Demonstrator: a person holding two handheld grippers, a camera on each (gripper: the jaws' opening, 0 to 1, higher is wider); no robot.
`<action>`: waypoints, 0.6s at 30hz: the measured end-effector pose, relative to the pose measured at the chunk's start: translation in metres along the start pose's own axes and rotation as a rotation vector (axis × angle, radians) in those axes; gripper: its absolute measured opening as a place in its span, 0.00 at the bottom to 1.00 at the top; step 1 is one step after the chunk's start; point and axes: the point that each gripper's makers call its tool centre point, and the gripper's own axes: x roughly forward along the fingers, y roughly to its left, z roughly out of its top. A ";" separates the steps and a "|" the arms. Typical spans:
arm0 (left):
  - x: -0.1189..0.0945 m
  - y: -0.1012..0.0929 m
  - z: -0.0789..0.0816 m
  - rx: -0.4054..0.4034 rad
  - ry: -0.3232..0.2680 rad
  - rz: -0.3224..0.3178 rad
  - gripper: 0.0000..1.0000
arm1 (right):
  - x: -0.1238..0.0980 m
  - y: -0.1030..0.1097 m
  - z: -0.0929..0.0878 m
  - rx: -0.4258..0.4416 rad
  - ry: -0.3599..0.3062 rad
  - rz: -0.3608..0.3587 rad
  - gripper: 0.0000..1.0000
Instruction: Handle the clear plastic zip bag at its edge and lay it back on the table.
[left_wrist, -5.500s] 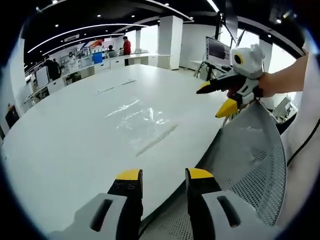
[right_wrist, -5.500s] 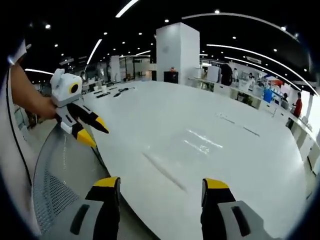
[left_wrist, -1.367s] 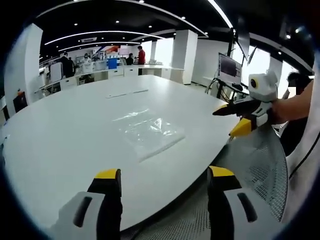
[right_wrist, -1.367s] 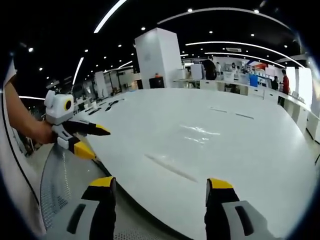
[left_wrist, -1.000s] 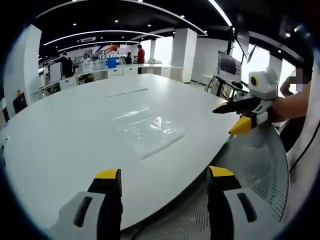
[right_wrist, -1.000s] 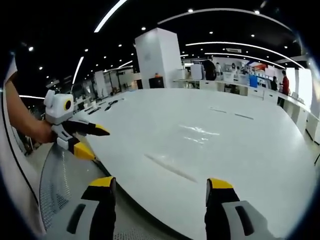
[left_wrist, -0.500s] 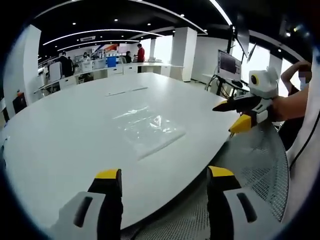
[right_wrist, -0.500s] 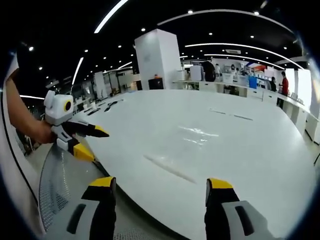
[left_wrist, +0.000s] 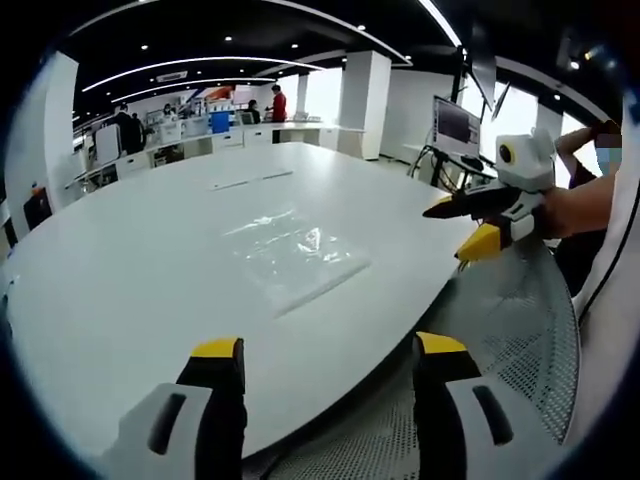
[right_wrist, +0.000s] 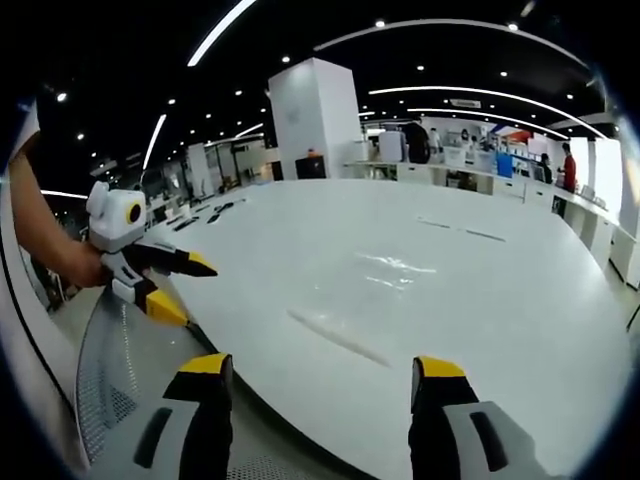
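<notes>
Zip bag (left_wrist: 296, 256) is lying flat on the bench (left_wrist: 120, 290); left gripper (left_wrist: 326, 352) and right gripper (right_wrist: 322, 368) are hovering released, well apart from it, poised for an edge grasp.

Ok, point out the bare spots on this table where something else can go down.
The white table is bare nearly everywhere. Free patches: the wide stretch left of the clear zip bag, and the strip between the bag and the near table edge. Beyond the bag, thin strips lie flat. Both grippers, left and right, hang open off the edge.
</notes>
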 end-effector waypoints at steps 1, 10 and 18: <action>0.000 0.000 0.000 -0.002 0.000 -0.001 0.66 | 0.000 0.000 0.000 0.001 0.000 0.001 0.72; 0.000 -0.001 0.001 -0.004 -0.007 0.000 0.66 | 0.001 -0.002 -0.002 -0.001 0.004 0.004 0.72; 0.001 0.002 0.000 -0.005 -0.013 0.002 0.65 | 0.003 -0.001 -0.004 -0.013 0.011 0.005 0.72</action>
